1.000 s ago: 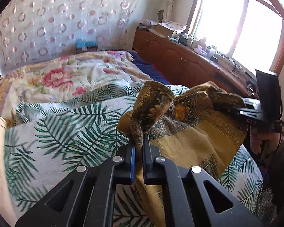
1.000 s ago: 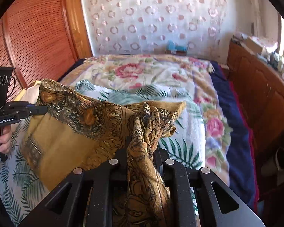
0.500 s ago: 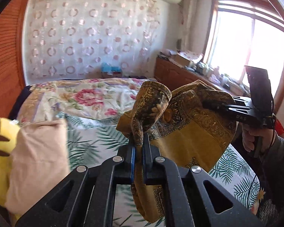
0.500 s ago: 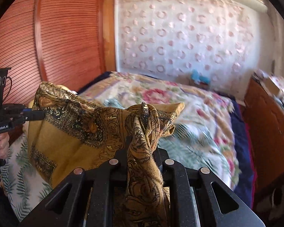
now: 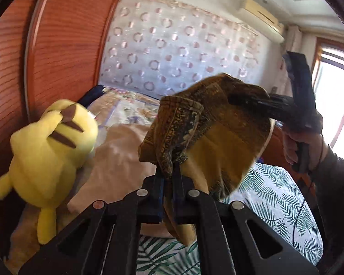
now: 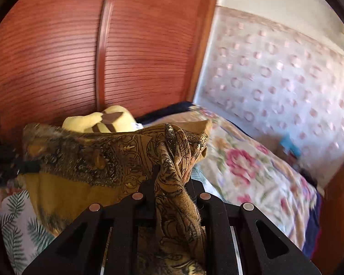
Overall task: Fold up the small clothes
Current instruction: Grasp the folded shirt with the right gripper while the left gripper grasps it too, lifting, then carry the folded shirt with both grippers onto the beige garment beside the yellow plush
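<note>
Where bunched, mustard paisley cloth (image 5: 227,142)

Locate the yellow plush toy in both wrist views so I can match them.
Left wrist: yellow plush toy at left, fully visible, against the wooden wardrobe.
Right wrist: only its head shows, left of centre, behind the mustard patterned cloth.
Shared landmark: the wooden wardrobe.

One mustard patterned cloth (image 5: 227,137), two claws, one yellow plush toy (image 5: 50,151)

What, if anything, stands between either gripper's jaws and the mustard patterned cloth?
Nothing visible. The left gripper and right gripper each already clamp a bunched part of the mustard patterned cloth, which hangs between them.
</note>
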A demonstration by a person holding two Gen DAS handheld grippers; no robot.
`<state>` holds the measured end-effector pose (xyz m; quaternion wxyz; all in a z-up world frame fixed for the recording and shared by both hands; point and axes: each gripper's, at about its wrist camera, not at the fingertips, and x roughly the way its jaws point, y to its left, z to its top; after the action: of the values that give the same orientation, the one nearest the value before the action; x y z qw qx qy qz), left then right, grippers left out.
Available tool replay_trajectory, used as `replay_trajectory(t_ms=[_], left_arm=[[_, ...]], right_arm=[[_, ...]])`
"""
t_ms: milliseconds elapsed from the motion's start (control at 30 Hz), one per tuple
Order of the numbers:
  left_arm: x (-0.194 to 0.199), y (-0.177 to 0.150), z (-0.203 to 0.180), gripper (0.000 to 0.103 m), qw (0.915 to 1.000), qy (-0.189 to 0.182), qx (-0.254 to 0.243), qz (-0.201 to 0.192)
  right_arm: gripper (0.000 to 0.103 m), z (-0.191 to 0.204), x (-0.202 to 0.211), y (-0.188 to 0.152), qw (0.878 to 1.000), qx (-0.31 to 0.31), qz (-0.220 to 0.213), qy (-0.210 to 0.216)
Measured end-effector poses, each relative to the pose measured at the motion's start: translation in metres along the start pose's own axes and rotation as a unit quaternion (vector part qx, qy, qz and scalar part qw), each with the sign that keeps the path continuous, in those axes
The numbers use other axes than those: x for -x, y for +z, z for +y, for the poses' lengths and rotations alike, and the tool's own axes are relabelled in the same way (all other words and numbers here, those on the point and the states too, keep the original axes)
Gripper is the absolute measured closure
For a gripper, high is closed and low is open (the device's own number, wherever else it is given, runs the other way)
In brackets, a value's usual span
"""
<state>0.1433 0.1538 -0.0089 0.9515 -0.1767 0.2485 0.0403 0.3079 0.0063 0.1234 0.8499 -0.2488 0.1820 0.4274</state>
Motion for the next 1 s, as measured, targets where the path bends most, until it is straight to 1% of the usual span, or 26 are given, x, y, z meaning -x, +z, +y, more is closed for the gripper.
replay_trajectory(t_ms=[100, 233, 300, 333, 400, 433, 467, 500, 567, 633, 700, 733, 767, 800, 833, 867, 933, 1000], left_arm=[[-0.001, -0.008, 0.015, 0.097, 0.9998, 0.011, 0.018, 0.002], [-0.002, -0.016, 0.030, 0.097, 0.9991, 0.033, 0.023, 0.010], [-0.007, -0.022, 0.036, 0.097, 0.9982, 0.048, 0.028, 0.021], [-0.002, -0.026, 0.037, 0.097, 0.9980, 0.052, 0.030, 0.022], [-0.004, -0.029, 0.040, 0.096, 0.9976, 0.058, 0.029, 0.025], [-0.004, -0.031, 0.041, 0.096, 0.9976, 0.060, 0.024, 0.025], [-0.002, -0.031, 0.041, 0.092, 0.9975, 0.063, 0.020, 0.024], [-0.001, -0.032, 0.041, 0.090, 0.9970, 0.073, 0.013, 0.021], [0.003, -0.032, 0.041, 0.085, 0.9970, 0.075, 0.008, 0.016], [0.002, -0.033, 0.043, 0.080, 0.9971, 0.072, 0.011, 0.018], [0.003, -0.032, 0.043, 0.072, 0.9970, 0.074, 0.008, 0.017], [0.004, -0.031, 0.042, 0.065, 0.9971, 0.075, 0.005, 0.014], [0.006, -0.030, 0.042, 0.060, 0.9971, 0.075, 0.000, 0.011], [0.007, -0.029, 0.041, 0.059, 0.9970, 0.076, -0.004, 0.010], [0.007, -0.028, 0.041, 0.051, 0.9968, 0.079, -0.007, 0.010], [0.008, -0.027, 0.042, 0.039, 0.9967, 0.080, -0.008, 0.010], [0.011, -0.025, 0.041, 0.023, 0.9969, 0.077, -0.013, 0.004], [0.014, -0.023, 0.038, 0.021, 0.9960, 0.085, -0.028, 0.002]], right_arm=[[0.087, 0.012, -0.047, 0.023, 0.999, 0.048, 0.005, 0.020], [0.087, 0.022, -0.093, 0.038, 0.996, 0.071, 0.018, 0.041], [0.081, 0.024, -0.122, 0.041, 0.997, 0.061, 0.036, 0.041], [0.079, 0.024, -0.132, 0.042, 0.997, 0.054, 0.047, 0.036], [0.066, 0.022, -0.154, 0.046, 0.997, 0.036, 0.063, 0.018], [0.063, 0.020, -0.162, 0.047, 0.997, 0.028, 0.069, 0.000], [0.057, 0.016, -0.167, 0.047, 0.997, 0.020, 0.074, -0.017], [0.051, 0.011, -0.167, 0.047, 0.997, 0.011, 0.069, -0.025], [0.046, 0.001, -0.159, 0.047, 0.998, -0.006, 0.045, -0.034], [0.039, -0.008, -0.148, 0.048, 0.999, -0.022, 0.020, -0.041], [0.029, -0.020, -0.137, 0.048, 0.998, -0.045, 0.002, -0.033], [0.028, -0.023, -0.131, 0.044, 0.998, -0.054, -0.001, -0.023], [0.028, -0.026, -0.130, 0.041, 0.998, -0.060, 0.003, -0.006], [0.028, -0.026, -0.131, 0.033, 0.998, -0.061, 0.012, 0.009], [0.028, -0.029, -0.134, 0.025, 0.998, -0.062, 0.025, 0.022], [0.028, -0.029, -0.141, 0.018, 0.997, -0.061, 0.039, 0.031], [0.028, -0.029, -0.150, 0.005, 0.996, -0.060, 0.058, 0.034], [0.028, -0.035, -0.166, -0.003, 0.995, -0.066, 0.074, 0.034]])
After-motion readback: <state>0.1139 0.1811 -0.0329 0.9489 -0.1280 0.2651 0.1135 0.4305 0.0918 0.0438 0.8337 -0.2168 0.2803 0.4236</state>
